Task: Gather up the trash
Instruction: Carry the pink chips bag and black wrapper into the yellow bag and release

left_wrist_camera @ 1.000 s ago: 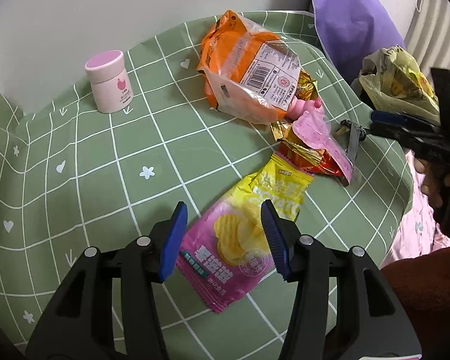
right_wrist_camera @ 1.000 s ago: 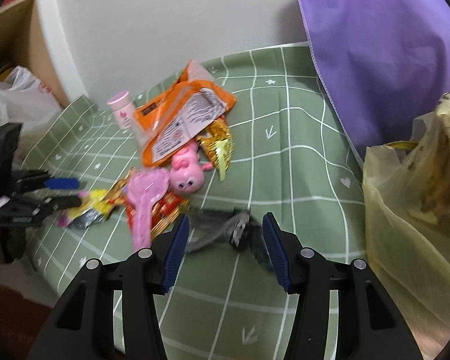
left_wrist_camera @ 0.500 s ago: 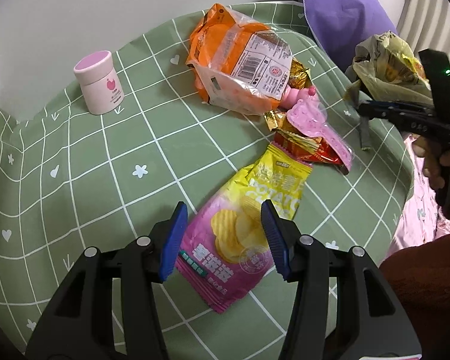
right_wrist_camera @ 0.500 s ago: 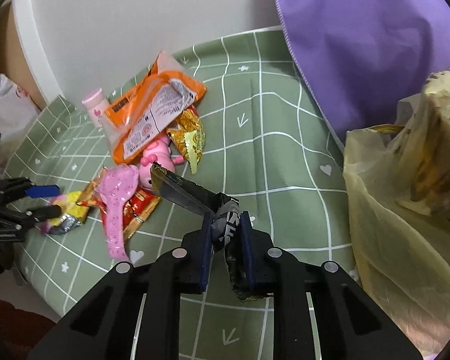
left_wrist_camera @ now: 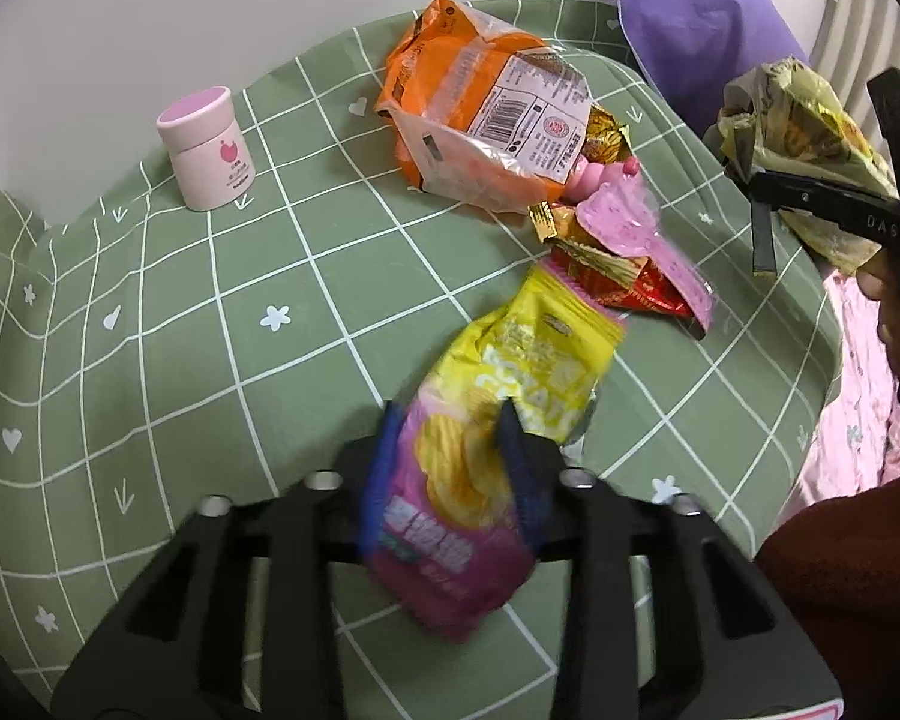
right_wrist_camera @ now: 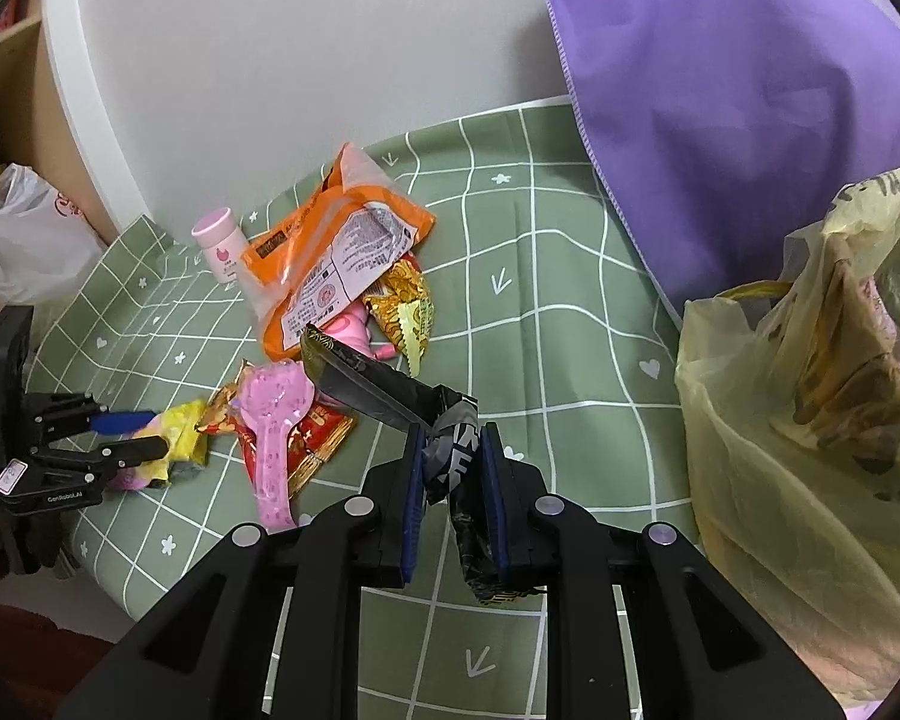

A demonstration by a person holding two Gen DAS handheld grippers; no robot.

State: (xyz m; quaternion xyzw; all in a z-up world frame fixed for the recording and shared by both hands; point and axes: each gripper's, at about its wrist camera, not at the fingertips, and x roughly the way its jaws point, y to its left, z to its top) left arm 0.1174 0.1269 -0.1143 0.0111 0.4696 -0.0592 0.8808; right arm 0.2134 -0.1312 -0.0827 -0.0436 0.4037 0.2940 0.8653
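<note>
closest in, the left hand-held gripper (left_wrist_camera: 447, 456) has its blue fingers pinched on the pink-and-yellow chip bag (left_wrist_camera: 498, 420), whose far end still lies on the green checked tabletop (left_wrist_camera: 210, 324); the right hand-held gripper (right_wrist_camera: 450, 474) is clamped on a crumpled black wrapper (right_wrist_camera: 384, 390) held up off the cloth. to do this step well, i judge each grip should stay firm while the wrapper travels to the yellow trash bag (right_wrist_camera: 810, 408) just to the right, releasing only once it is over the mouth, since light foil can flutter out. farther along lie a pink spoon (right_wrist_camera: 273, 420) on a red wrapper (right_wrist_camera: 318, 438), a gold wrapper (right_wrist_camera: 405, 306), the big orange snack bag (left_wrist_camera: 486, 114) and a small pink jar (left_wrist_camera: 207, 147) near the wall. the right wrist view alone shows the black wrapper's pinch and the trash bag's bulk; the left wrist view alone shows how much chip bag sits between its fingers.
</note>
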